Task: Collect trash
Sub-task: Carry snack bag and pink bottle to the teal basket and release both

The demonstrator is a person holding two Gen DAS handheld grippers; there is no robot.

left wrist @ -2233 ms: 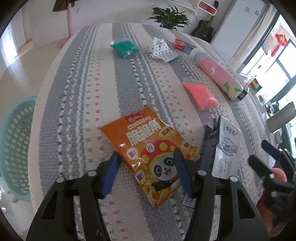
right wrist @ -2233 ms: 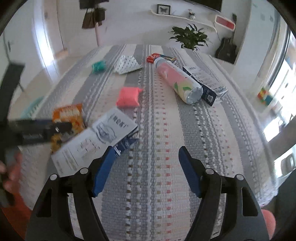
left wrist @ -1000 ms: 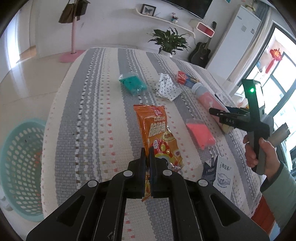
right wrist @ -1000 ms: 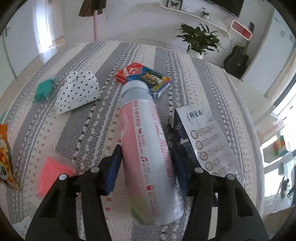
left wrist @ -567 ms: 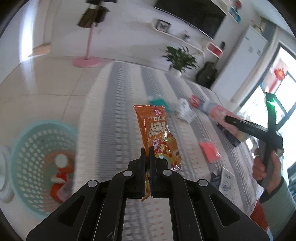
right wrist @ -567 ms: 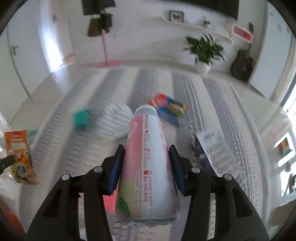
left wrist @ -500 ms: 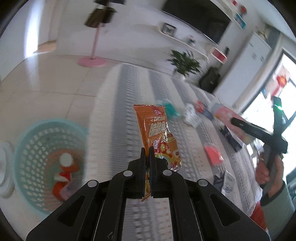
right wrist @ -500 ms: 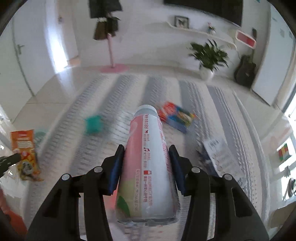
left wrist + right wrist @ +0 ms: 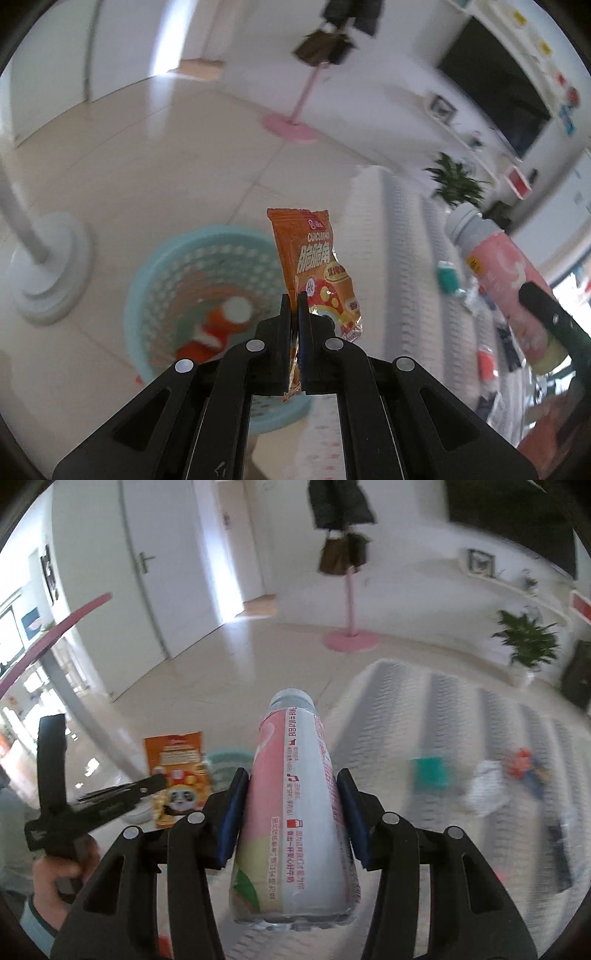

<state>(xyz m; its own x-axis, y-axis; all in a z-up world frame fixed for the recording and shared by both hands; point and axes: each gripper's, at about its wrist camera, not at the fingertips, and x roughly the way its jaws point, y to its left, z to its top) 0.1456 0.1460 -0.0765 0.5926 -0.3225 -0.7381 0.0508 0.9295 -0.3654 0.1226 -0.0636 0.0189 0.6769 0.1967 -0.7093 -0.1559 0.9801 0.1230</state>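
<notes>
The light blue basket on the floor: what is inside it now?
Inside the basket lies an orange-and-white item, blurred. The left gripper and its snack bag cover the right part.

Both wrist views over basket (image 9: 155,266)

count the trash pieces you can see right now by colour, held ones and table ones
orange: 1, the snack bag in the left tool
pink: 1, the bottle in the right tool
teal: 1, the packet on the table
white: 1, the crumpled paper on the table
red and blue: 1, the small box on the table
total: 5; further pieces are too blurred to tell
</notes>
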